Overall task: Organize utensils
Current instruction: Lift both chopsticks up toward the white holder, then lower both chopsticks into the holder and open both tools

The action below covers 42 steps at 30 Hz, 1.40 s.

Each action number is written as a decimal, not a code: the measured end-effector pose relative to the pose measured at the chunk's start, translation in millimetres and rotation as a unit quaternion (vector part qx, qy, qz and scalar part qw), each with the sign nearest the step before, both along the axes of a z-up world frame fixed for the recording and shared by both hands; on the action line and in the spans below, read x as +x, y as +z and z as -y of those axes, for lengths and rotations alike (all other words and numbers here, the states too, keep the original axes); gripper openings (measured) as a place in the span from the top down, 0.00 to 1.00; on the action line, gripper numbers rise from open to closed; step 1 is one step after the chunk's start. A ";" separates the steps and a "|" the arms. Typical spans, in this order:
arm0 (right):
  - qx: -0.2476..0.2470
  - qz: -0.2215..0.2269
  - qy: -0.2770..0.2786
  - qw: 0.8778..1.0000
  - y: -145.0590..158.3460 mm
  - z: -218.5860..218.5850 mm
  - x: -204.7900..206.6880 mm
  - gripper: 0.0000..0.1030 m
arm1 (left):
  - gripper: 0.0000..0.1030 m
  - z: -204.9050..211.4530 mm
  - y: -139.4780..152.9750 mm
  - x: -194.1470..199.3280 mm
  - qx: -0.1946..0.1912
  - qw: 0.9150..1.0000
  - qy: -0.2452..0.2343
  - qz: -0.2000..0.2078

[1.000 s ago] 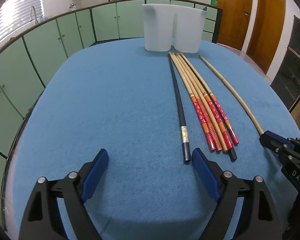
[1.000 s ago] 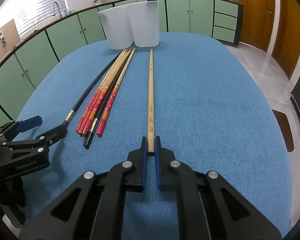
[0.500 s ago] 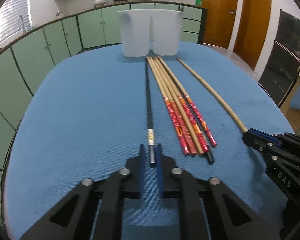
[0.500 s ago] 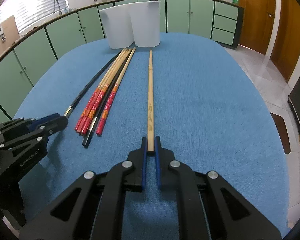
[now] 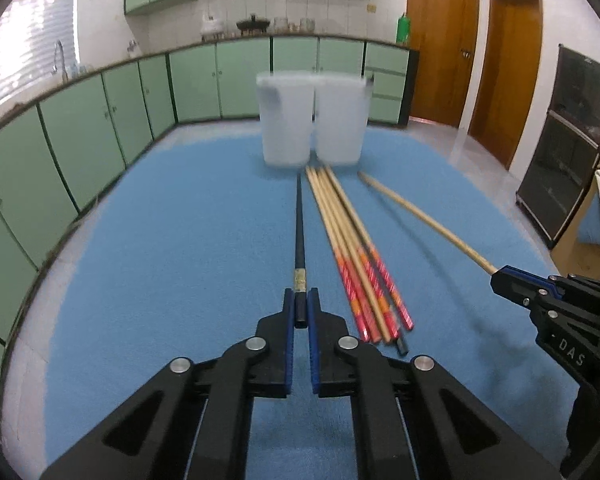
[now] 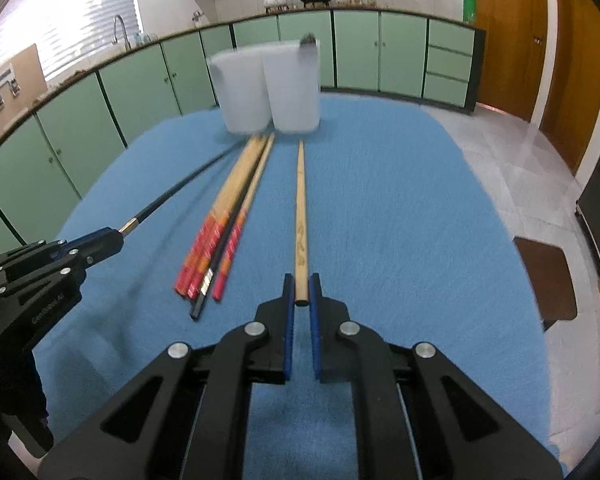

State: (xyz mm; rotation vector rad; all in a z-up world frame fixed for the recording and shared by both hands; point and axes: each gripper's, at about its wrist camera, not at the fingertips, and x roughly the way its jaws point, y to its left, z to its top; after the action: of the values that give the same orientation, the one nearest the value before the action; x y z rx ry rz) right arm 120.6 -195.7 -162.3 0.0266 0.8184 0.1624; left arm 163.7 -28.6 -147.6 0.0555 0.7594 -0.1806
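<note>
Chopsticks (image 5: 358, 264): wooden shafts, red patterned ends.

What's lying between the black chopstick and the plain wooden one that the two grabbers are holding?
A bundle of red-handled chopsticks with another black one among them, lying on the blue tablecloth; both wrist views show it.

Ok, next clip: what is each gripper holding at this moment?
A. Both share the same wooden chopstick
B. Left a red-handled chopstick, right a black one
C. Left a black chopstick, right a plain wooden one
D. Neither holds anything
C. The left gripper is shut on the black chopstick, and the right gripper is shut on the plain wooden chopstick; the red-handled chopsticks lie on the blue table.
</note>
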 end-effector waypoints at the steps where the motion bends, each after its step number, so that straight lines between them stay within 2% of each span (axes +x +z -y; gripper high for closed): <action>1: 0.002 0.008 0.001 1.000 8.9 1.3 -1.2 0.94 | 0.94 -1.4 9.6 -2.4 -0.002 1.000 0.000 0.011; 9: 0.030 0.068 0.006 0.997 73.4 12.9 1.8 0.94 | 0.94 -8.3 73.5 -4.0 -0.023 0.997 -0.008 0.080; 15: 0.045 0.100 0.020 0.994 119.7 19.3 19.1 0.94 | 0.94 -13.5 113.0 9.7 -0.039 0.993 -0.024 0.110; 23: 0.046 0.102 0.051 0.992 156.1 14.6 61.8 0.94 | 0.94 -11.7 134.4 34.6 -0.051 0.991 -0.042 0.119; 30: 0.042 0.124 0.069 0.989 186.0 10.3 82.2 0.94 | 0.94 -12.4 147.7 46.8 -0.058 0.988 -0.049 0.132; 36: 0.047 0.164 0.073 0.983 223.1 12.7 105.7 0.94 | 0.94 -13.7 180.2 62.2 -0.064 0.982 -0.052 0.169; 42: 0.048 0.214 0.053 0.974 263.4 16.5 146.8 0.94 | 0.94 -6.4 224.2 92.8 -0.066 0.970 -0.041 0.232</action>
State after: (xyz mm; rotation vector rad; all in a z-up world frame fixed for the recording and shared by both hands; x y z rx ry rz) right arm 267.5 -212.2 101.1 0.0368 0.3804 0.2962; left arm 256.4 -22.2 76.6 0.0026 0.2776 -0.2846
